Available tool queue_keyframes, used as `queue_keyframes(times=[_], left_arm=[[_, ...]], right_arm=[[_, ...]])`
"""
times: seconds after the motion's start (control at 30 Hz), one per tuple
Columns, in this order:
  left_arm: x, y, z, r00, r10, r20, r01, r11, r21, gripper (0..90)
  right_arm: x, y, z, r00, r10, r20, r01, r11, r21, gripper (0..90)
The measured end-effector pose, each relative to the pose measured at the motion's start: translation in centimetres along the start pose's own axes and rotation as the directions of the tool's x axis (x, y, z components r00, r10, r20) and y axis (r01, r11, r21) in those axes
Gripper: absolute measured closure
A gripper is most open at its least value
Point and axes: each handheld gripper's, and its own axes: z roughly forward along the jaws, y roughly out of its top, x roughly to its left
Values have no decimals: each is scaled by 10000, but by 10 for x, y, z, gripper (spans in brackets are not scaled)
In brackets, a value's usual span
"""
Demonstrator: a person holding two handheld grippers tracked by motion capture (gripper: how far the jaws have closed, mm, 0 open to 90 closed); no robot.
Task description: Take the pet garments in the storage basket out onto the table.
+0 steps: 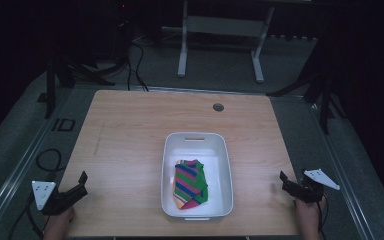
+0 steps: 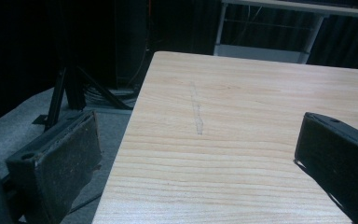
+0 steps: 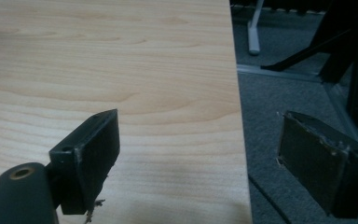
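Left gripper [image 1: 81, 181] and right gripper [image 1: 283, 181] both gape wide, holding nothing, each straddling a table [image 1: 130, 130] side edge. Between them, well apart from each: white tub [image 1: 168, 150] holding striped cloth [image 1: 190, 182]. Bare wood lies ahead of both.

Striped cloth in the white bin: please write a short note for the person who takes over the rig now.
Left gripper: open, holds nothing, at the table's near left corner.
Right gripper: open, holds nothing, at the near right edge of the table.
Striped cloth: folded, lying inside the white bin, toward its near end. The bin stands at the middle of the table.
Done: the cloth looks folded and is in the bin; neither gripper touches it.
Left: probably nothing with the cloth, unless it must come out again.
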Motion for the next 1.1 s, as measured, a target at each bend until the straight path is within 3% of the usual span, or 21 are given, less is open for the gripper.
queue_keyframes(times=[0.07, 0.23, 0.47, 0.57, 0.7, 0.77, 0.8, 0.83, 0.9, 0.93, 0.97, 1.03, 1.1], left_arm=[[0, 0, 0, 10000, 3, -4, -3, 10000, 3, 9], [0, 0, 0, 10000, -26, 2, 26, 10000, 1, 9], [0, 0, 0, 10000, -6, 25, 6, 10000, -5, 9], [0, 0, 0, 10000, -2, 15, 2, 10000, 6, 9], [0, 0, 0, 10000, -38, -3, 38, 10000, -6, 9], [0, 0, 0, 10000, -52, 5, 52, 10000, -2, 9], [0, 0, 0, 10000, -60, 7, 60, 10000, -3, 9], [0, 0, 0, 10000, -67, 12, 67, 10000, -3, 10], [0, 0, 0, 10000, -65, 13, 65, 10000, -3, 10], [0, 0, 0, 10000, -59, 13, 59, 10000, -6, 9], [0, 0, 0, 10000, -58, 13, 58, 10000, -6, 9], [0, 0, 0, 10000, -66, 17, 66, 10000, -3, 9], [0, 0, 0, 10000, -89, 21, 89, 10000, -10, 9]], right_arm=[[-2, 1, 2, 9996, 101, -264, -93, 9995, 316, 134], [1, 1, 2, 9999, -36, -128, 42, 9992, 408, 132], [-4, 0, 4, 9937, -233, -1095, 365, 9921, 1197, 117], [-10, -1, 1, 9782, 81, -2076, 178, 9923, 1224, 115], [-9, -1, 3, 9397, -303, -3405, 917, 9819, 1656, 115], [-6, 0, 5, 9110, -451, -4098, 1299, 9748, 1815, 115], [-5, 1, 4, 9061, -589, -4189, 1445, 9738, 1758, 115], [-3, 3, 4, 8923, -807, -4442, 1699, 9716, 1647, 115], [0, 6, 4, 8653, -716, -4961, 1755, 9704, 1661, 123], [1, 7, 5, 8564, -797, -5101, 1895, 9676, 1669, 123], [4, 8, 5, 8457, -909, -5259, 2115, 9618, 1739, 123], [9, 10, 6, 8133, -868, -5754, 2354, 9534, 1889, 123], [15, 11, 7, 7890, -1004, -6061, 2615, 9476, 1836, 122]])
